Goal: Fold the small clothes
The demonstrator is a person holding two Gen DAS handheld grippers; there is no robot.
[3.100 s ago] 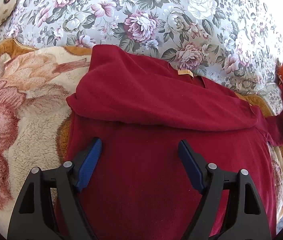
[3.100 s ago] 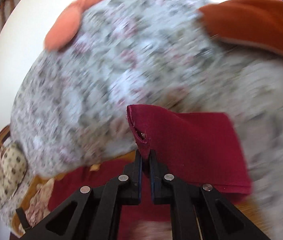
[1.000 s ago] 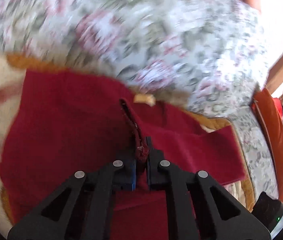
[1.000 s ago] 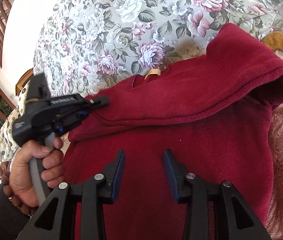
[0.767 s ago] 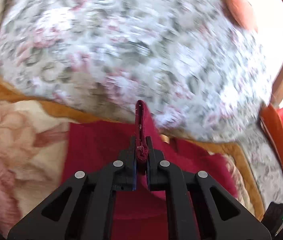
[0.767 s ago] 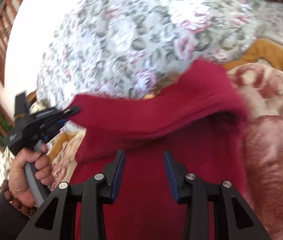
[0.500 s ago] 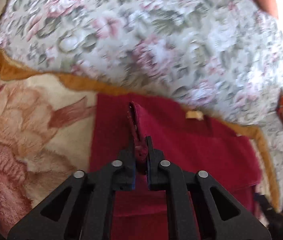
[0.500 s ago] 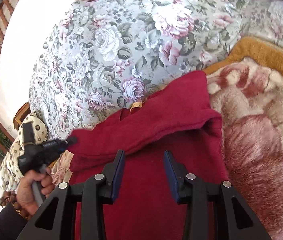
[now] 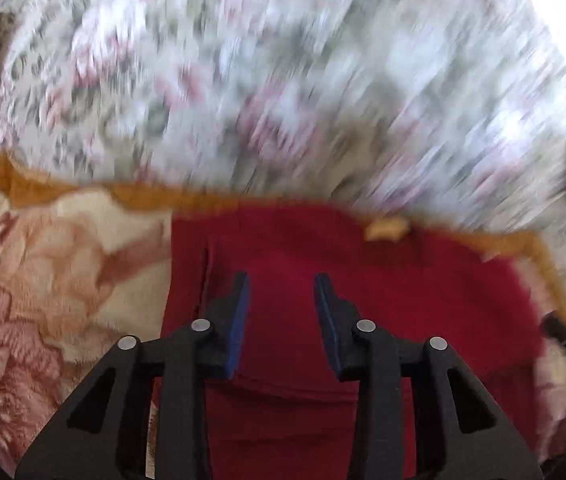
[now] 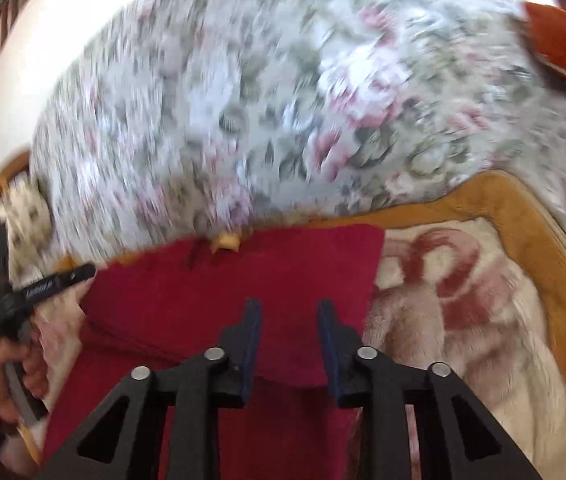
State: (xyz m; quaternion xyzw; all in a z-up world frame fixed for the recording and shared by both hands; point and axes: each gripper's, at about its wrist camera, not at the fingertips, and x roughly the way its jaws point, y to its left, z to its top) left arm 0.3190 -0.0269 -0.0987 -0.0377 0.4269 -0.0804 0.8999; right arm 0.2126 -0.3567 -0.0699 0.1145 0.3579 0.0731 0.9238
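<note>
Lying across the lower centre of both wrist views, the maroon fleece garment (image 9: pixel 383 300) rests flat on a plush floral blanket (image 9: pixel 55 280) with an ochre border, its sleeves folded inward over the body. Your left gripper (image 9: pixel 281 280) hangs over the garment with its blue-padded jaws spread and nothing between them. Your right gripper (image 10: pixel 289 306) is likewise spread above the garment's right half, gripping nothing. A small tan neck label (image 9: pixel 387 229) shows at the collar, upper right of the left view; its writing is too blurred to read. In the right view, your left hand (image 10: pixel 7 372) appears at the lower left edge; white lettering on the tool is illegible. A blurred floral bedspread (image 10: pixel 263 100) fills the upper frame.
</note>
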